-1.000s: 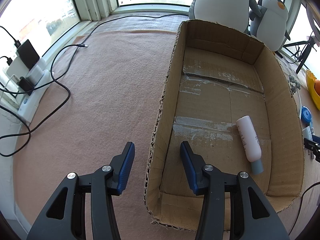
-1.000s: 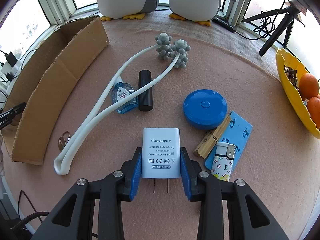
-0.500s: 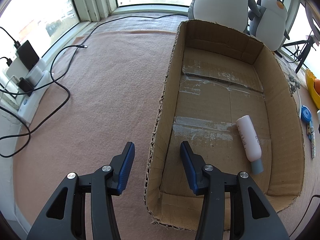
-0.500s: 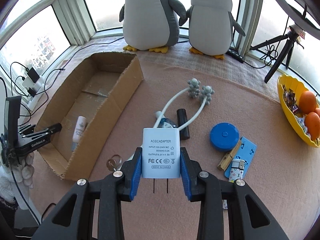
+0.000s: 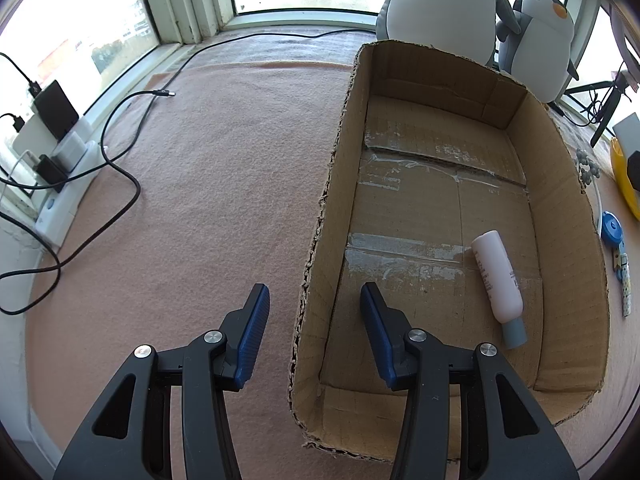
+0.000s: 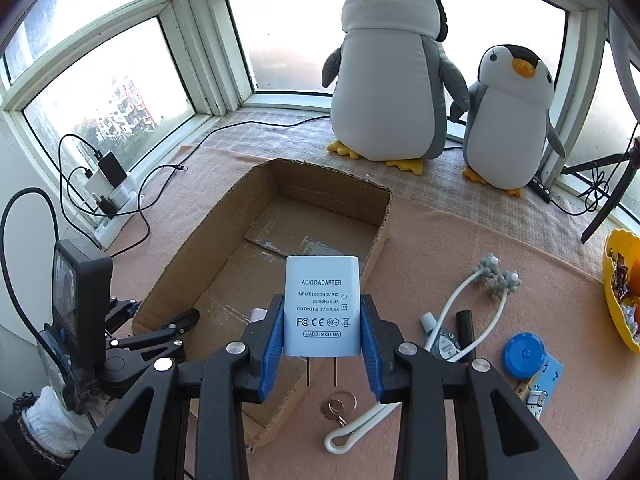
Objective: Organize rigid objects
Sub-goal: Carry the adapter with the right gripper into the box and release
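Adapter [image 6: 322, 306]: a white AC/DC plug block, judged light, stiff and smooth-sided, best pinched across its flat flanks. Left gripper [image 5: 314, 312] stands apart and empty, astride the near-left wall of the cardboard box [image 5: 572, 184]. Right gripper [image 6: 322, 330] is clamped on the adapter, held above the box's near end; long axis runs along the fingers, prongs pointing back toward the camera.

The white charger [image 6: 322, 306] reads "AC/DC ADAPTER", "INPUT: 100-240V AC", "50/60Hz 0.3A", "OUTPUT: 5.0V 1.5A", then the marks FC and CE, and "MADE IN CHINA" in an outlined box. The print on the white bottle [image 5: 498, 276] is too small to read.
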